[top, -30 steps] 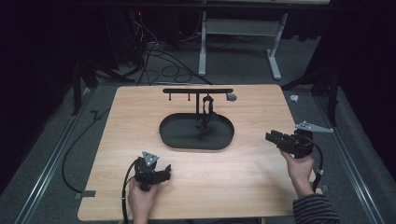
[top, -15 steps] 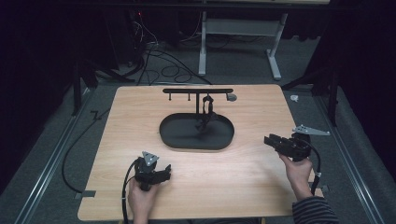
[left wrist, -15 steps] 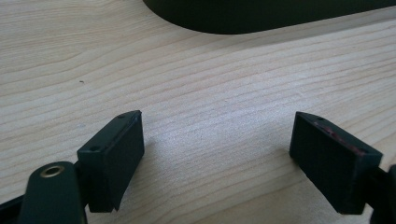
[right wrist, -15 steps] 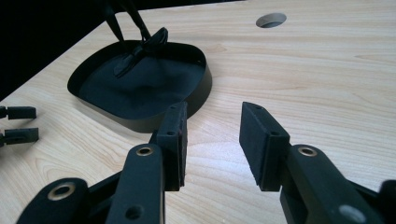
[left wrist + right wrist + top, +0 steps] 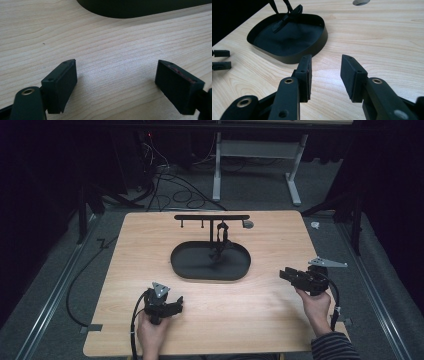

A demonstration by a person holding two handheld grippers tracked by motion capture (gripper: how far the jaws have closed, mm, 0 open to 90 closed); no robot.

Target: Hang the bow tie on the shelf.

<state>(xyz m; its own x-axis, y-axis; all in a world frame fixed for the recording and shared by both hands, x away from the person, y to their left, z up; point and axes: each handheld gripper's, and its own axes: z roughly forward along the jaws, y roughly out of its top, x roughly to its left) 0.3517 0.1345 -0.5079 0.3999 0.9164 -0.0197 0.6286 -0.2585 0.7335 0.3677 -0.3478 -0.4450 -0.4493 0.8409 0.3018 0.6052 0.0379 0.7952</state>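
Observation:
A black oval tray (image 5: 176,264) lies mid-table, with a T-shaped black rack (image 5: 212,217) rising from its far side. A dark strap-like item (image 5: 220,241) hangs from the rack down into the tray. My left gripper (image 5: 177,306) rests near the front edge, left of centre. In the left gripper view its jaws stand wide open (image 5: 116,67) over bare wood, with the tray's wall (image 5: 140,10) ahead. My right gripper (image 5: 283,274) hovers right of the tray. It points at the tray (image 5: 318,43), open with nothing between (image 5: 326,60). The strap (image 5: 287,16) shows beyond.
A small round hole (image 5: 247,224) sits in the tabletop behind the rack. Cables trail from both grippers off the front edge. Beyond the table are floor cables (image 5: 165,175) and a white desk frame (image 5: 257,155). The left gripper's fingers (image 5: 220,53) appear at the right gripper view's left edge.
The right gripper has drifted slightly left and toward the front edge, closer to the tray's right end. The left gripper has stayed put.

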